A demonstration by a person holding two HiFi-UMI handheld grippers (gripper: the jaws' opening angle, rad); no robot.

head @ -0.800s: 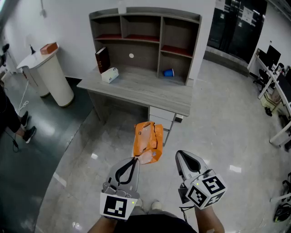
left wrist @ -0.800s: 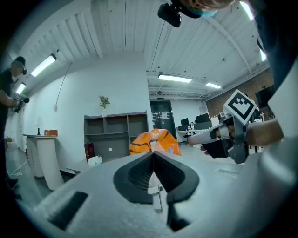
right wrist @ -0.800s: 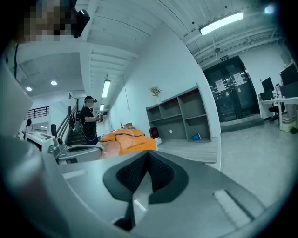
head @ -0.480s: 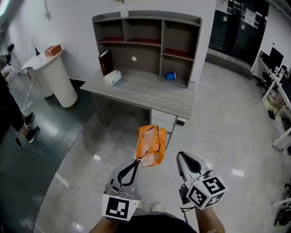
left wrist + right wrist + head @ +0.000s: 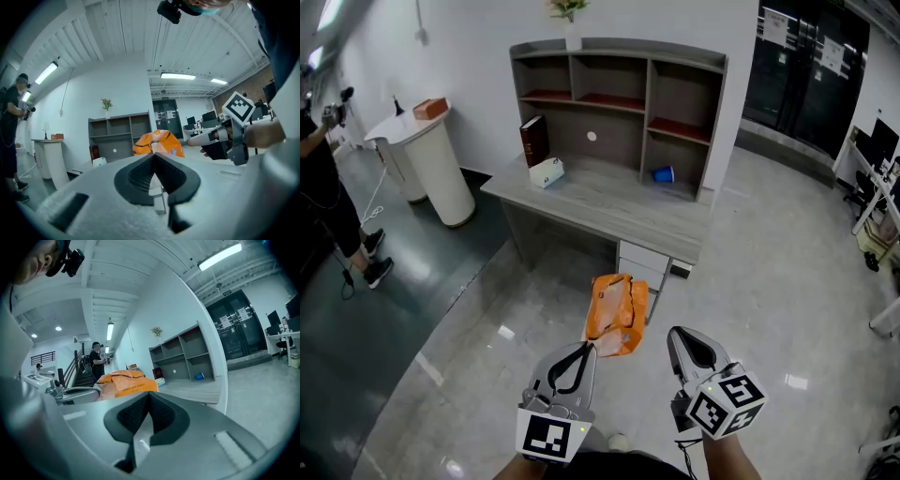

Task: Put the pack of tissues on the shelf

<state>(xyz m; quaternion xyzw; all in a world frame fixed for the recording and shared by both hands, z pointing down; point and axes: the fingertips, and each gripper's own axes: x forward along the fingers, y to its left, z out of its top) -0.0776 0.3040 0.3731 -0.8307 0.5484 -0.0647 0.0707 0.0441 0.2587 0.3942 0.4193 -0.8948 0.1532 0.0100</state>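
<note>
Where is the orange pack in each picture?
Head view: the orange pack is low in the middle, at the tip of the left gripper.
Left gripper view: the pack is in the middle, just above the closed jaws.
Right gripper view: it is left of the middle, above the jaws.
Shared landmark: the grey shelf unit stands behind the pack in all three.

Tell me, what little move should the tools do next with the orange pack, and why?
Probably carry the orange pack forward toward the desk. The left tool is shut on the pack's edge, and the pack hangs over the floor, well short of the shelf above the desk. The right tool is shut and empty.
</note>
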